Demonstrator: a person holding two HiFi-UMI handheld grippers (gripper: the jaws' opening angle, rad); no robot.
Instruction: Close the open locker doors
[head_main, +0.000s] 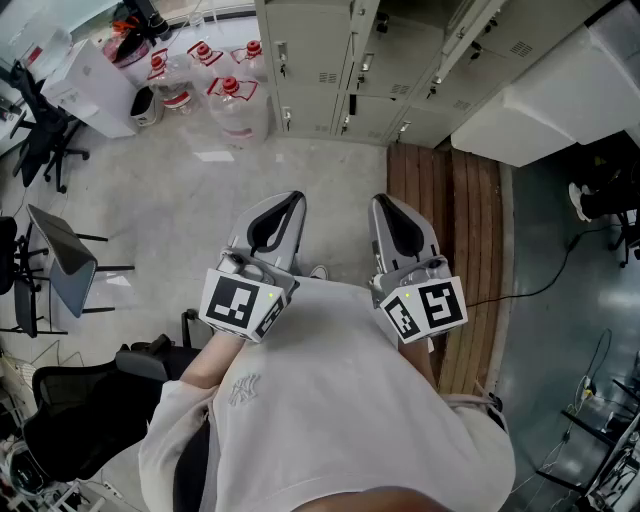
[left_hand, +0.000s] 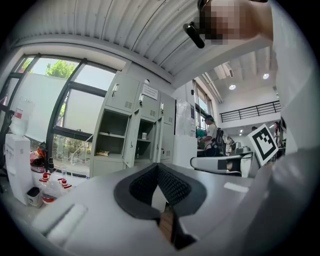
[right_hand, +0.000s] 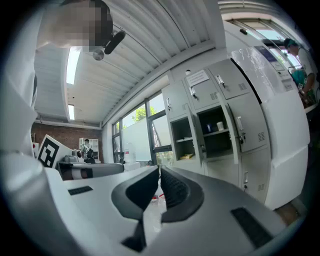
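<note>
Matt grey metal lockers (head_main: 312, 50), wooden plank platform (head_main: 452, 215), smooth grey floor (head_main: 190, 205)

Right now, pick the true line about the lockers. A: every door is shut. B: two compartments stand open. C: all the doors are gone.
B: in the right gripper view the lockers have two open compartments side by side, their insides on show.

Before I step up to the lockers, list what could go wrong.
1. The open doors stick out from the lockers; you could clip an edge walking in.
2. Water jugs stand just left of the lockers; a foot may knock them over.
3. Wooden boards lie before the lockers' right side; their edge could trip you.
</note>
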